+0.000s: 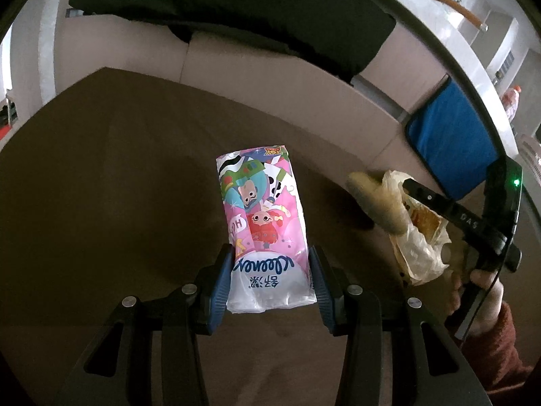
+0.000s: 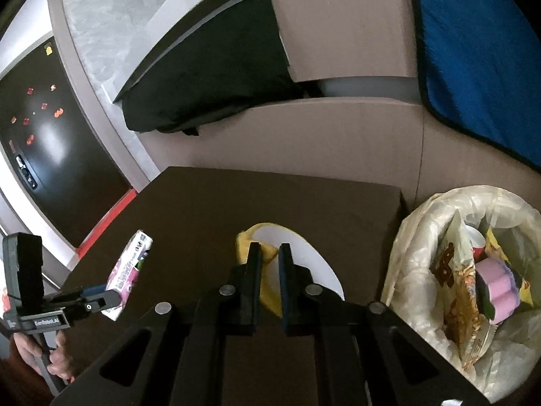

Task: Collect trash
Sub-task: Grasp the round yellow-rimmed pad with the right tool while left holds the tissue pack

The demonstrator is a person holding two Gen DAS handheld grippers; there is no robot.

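My left gripper [image 1: 270, 270] is shut on a pink cartoon-printed Kleenex tissue pack [image 1: 263, 216], holding its near end above the dark brown table [image 1: 101, 186]. The pack also shows in the right wrist view [image 2: 130, 264], held by the left gripper [image 2: 111, 299]. My right gripper [image 2: 269, 253] is nearly closed on the edge of a yellow and white wrapper [image 2: 290, 257] lying on the table. In the left wrist view the right gripper [image 1: 405, 186] sits at a crumpled plastic wrapper [image 1: 416, 237] with a brownish lump.
A trash bin lined with a pale plastic bag [image 2: 422, 237] stands right of the table and holds several wrappers. A beige sofa [image 2: 304, 135] lies behind, with a black cushion [image 2: 209, 84] and a blue blanket [image 2: 473, 50].
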